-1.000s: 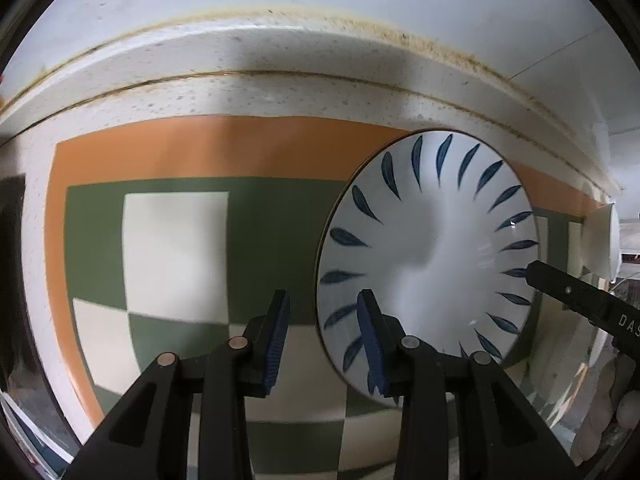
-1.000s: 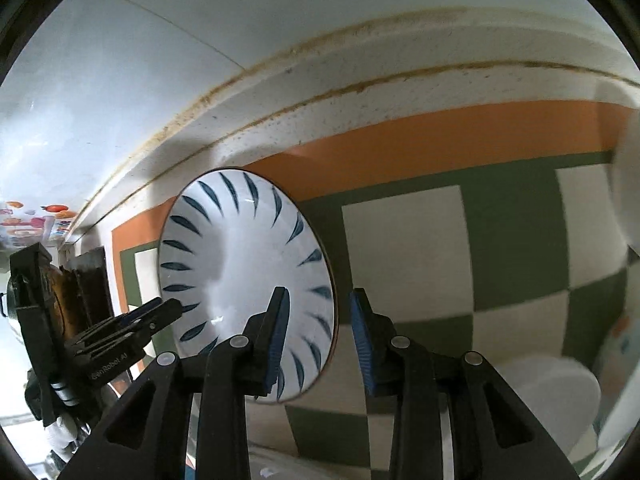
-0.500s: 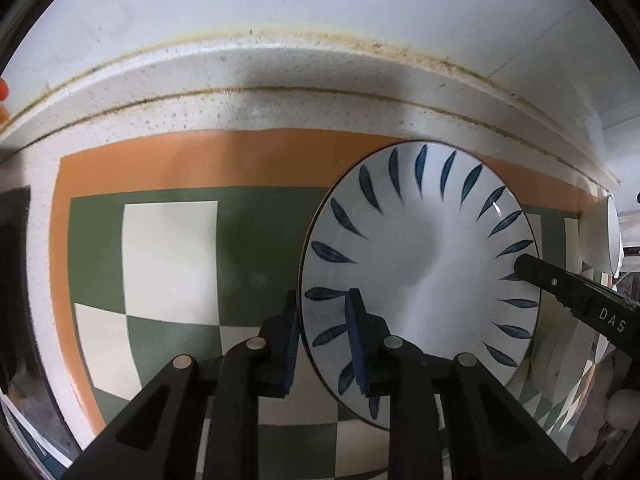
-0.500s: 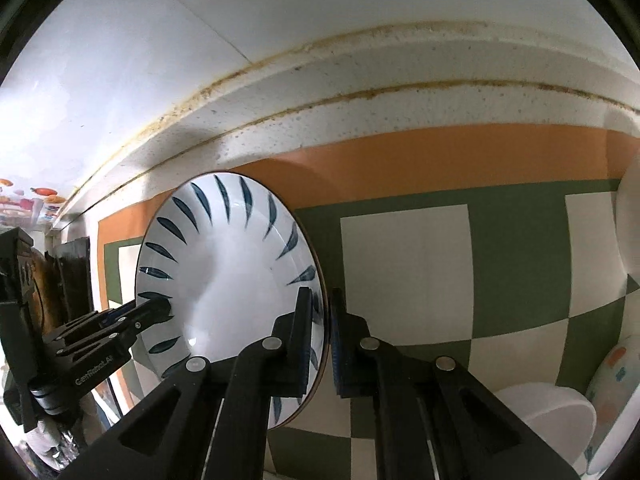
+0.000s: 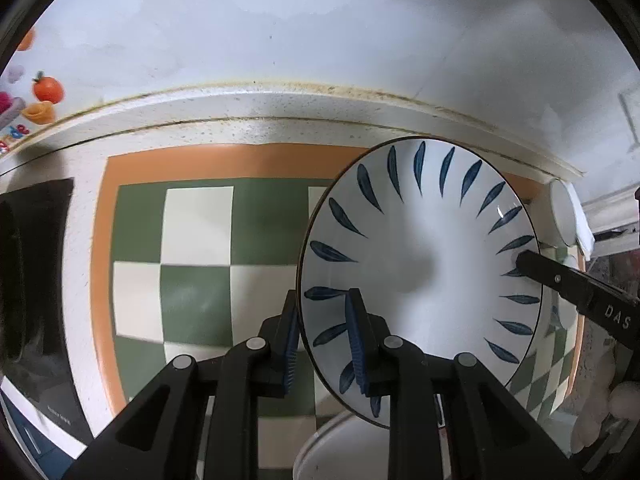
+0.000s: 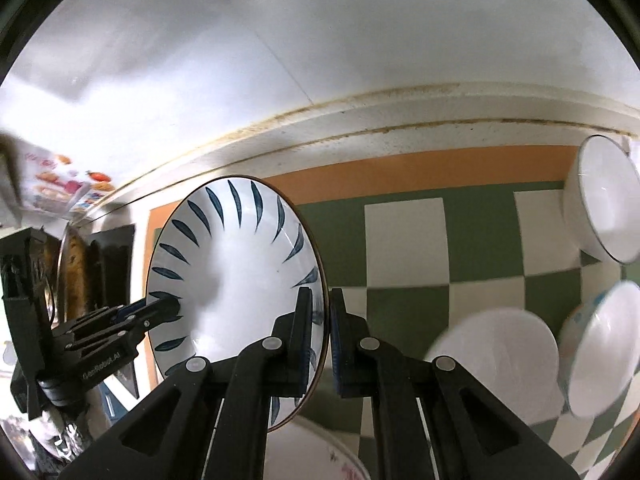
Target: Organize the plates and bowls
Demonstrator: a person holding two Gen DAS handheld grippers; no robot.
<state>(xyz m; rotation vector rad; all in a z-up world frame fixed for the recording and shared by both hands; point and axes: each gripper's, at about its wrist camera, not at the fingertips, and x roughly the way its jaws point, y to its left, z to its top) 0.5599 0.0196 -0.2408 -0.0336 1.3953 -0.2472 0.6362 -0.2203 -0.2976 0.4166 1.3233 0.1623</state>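
Between both grippers, a round white plate with dark blue leaf strokes (image 5: 424, 264) is held on edge above the checked mat.

Nearest, the left gripper (image 5: 322, 344) and right gripper (image 6: 320, 340) each pinch opposite rims of it; a pale dish rim (image 5: 332, 452) shows below, possibly its stack. Farther right, three white bowls (image 6: 604, 208) sit loose on the green-and-cream checked mat with orange border (image 5: 196, 224), so sorting looks barely begun.

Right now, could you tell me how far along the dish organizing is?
Nothing looks stacked yet. In hand: both tongs, left and right, grip opposite rims of the blue-leaf plate, raised over the checkered mat. Left: several white bowls sit scattered at the mat's right.
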